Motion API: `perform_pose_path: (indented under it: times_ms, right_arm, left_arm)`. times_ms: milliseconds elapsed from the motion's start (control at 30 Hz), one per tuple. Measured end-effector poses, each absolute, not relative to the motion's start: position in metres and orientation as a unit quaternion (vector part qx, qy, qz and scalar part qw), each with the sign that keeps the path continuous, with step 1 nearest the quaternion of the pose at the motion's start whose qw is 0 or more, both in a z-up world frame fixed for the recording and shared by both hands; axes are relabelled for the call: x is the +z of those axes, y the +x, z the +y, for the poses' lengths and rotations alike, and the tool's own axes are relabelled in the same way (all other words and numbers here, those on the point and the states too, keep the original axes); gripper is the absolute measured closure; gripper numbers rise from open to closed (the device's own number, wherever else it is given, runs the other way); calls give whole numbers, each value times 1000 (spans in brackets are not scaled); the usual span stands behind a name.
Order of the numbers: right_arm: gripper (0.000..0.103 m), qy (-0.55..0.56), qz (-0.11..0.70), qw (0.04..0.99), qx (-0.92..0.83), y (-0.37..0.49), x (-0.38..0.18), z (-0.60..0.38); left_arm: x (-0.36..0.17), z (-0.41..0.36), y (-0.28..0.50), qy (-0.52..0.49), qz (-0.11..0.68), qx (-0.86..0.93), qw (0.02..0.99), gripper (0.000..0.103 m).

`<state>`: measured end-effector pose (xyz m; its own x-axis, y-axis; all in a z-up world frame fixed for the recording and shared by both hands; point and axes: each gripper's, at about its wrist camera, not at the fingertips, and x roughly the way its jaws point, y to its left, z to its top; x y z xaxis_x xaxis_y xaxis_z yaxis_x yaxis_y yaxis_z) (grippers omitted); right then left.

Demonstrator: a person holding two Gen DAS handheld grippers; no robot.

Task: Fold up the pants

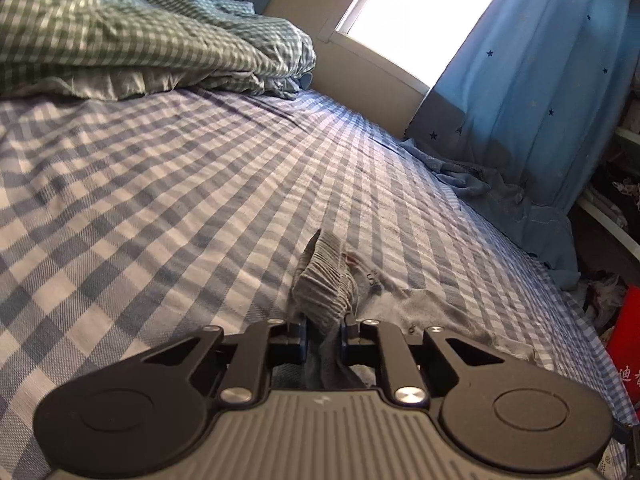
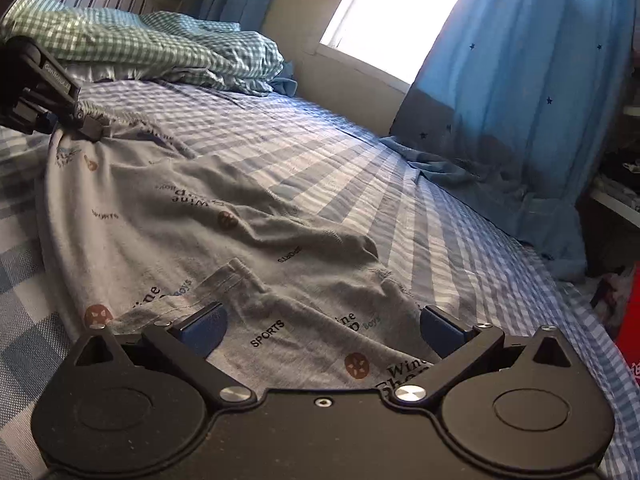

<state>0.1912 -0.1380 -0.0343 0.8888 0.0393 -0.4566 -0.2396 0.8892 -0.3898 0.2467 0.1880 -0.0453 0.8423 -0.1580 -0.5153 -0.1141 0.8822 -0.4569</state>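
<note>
left wrist view: left claw pinched tight on the ribbed waistband of the grey pants, lifted slightly off the checked bed sheet. right wrist view: right claw wide apart, gripping nothing, over the pants' near end. pants lie spread along the bed's near edge.

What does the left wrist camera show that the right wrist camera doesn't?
Only the left wrist view shows the left claw shut on the pants' ribbed waistband, bunched between its fingers.

Only the right wrist view shows the grey printed pants spread along the bed, with the right claw open over them, gripping nothing.

Both show the blue checked bedsheet, the green checked quilt, the window and the blue star curtain.
</note>
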Motion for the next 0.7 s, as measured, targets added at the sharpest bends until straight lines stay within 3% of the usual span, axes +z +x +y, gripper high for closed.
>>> perform_pose_path:
  times_ms: [200,467,700]
  right_arm:
    - [1,-165,185,968,29,159,-9,-195]
    - [1,-126,166,977,-48,103,-6,-278]
    - [1,-104,174,971,-129,64,-15,-344]
  left_arm:
    - [14,135,245,-171,257,-38,950,89]
    - [90,6,216,-32,207,-154,966,89]
    - [111,-121,176,60,187,-284,938,89]
